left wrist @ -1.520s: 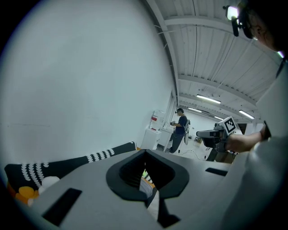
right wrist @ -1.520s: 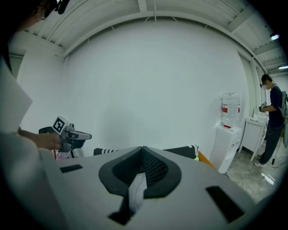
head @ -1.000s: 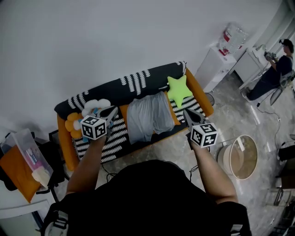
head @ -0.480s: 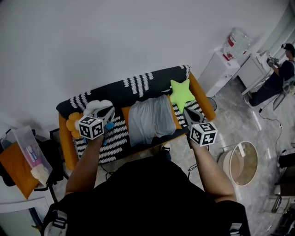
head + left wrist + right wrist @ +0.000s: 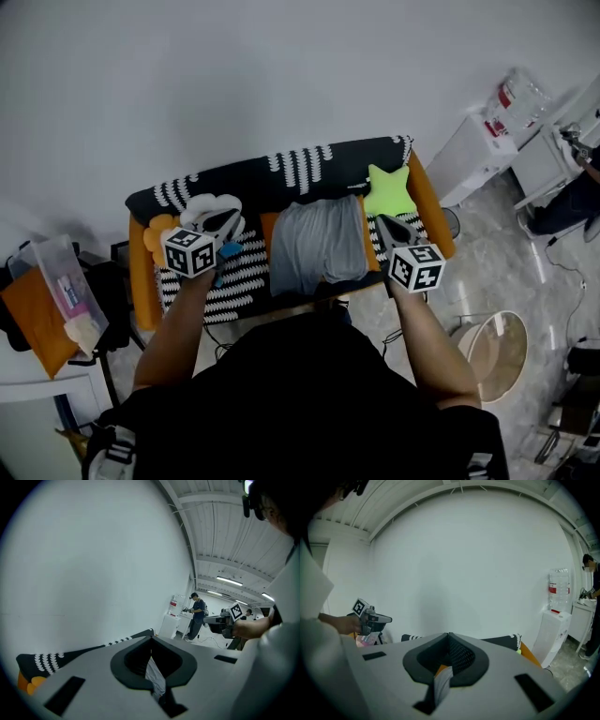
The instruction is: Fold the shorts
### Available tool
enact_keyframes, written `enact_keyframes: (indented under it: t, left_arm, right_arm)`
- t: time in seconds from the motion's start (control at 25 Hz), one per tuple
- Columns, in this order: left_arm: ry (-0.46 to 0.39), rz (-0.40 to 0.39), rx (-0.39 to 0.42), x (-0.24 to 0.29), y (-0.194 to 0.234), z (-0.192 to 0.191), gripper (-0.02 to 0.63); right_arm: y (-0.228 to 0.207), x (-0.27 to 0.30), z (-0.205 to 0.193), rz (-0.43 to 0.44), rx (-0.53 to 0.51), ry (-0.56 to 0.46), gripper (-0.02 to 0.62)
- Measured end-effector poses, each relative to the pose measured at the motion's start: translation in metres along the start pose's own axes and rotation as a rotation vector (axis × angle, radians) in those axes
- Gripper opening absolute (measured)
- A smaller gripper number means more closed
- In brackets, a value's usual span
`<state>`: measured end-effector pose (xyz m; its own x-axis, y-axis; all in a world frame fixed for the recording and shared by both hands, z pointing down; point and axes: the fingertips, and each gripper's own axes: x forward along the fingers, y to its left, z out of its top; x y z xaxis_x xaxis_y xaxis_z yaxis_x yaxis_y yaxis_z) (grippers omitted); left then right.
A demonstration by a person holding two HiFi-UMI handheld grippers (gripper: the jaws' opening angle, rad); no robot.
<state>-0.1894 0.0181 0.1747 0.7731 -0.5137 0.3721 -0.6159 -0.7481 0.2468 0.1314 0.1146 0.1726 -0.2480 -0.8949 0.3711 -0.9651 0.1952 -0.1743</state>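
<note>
Two closed, empty tools — my left gripper [image 5: 223, 228] and right gripper [image 5: 387, 228] — flank grey fabric shorts [image 5: 319, 246] on an orange sofa [image 5: 141, 286]; folding not begun, next I must open and grasp an edge.

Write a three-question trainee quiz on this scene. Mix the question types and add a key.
1. True or false: in the head view, the grey shorts lie on the sofa, between the left gripper and the right gripper.
2. Multiple choice: what colour is the star cushion beside the shorts? A red; B green; C blue.
3. Fill in: both grippers hold nothing, and their jaws are ____.

Key: 1 true; 2 B; 3 shut.
</note>
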Motion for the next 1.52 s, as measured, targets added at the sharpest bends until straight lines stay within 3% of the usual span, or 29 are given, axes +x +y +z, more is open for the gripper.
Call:
enact_keyframes:
  t: [0.88,1.52]
  left_arm:
    - [0.018,0.204,-0.135,0.096,0.034,0.014,0.017]
    - [-0.009,0.454,-0.253,0.077,0.043,-0.002,0.017]
  right_arm:
    - [-0.097,0.154,0.034,0.241,-0.055,0.135,0.008]
    - [-0.081,0.253,0.043,0.502,-0.162,0.21,0.008]
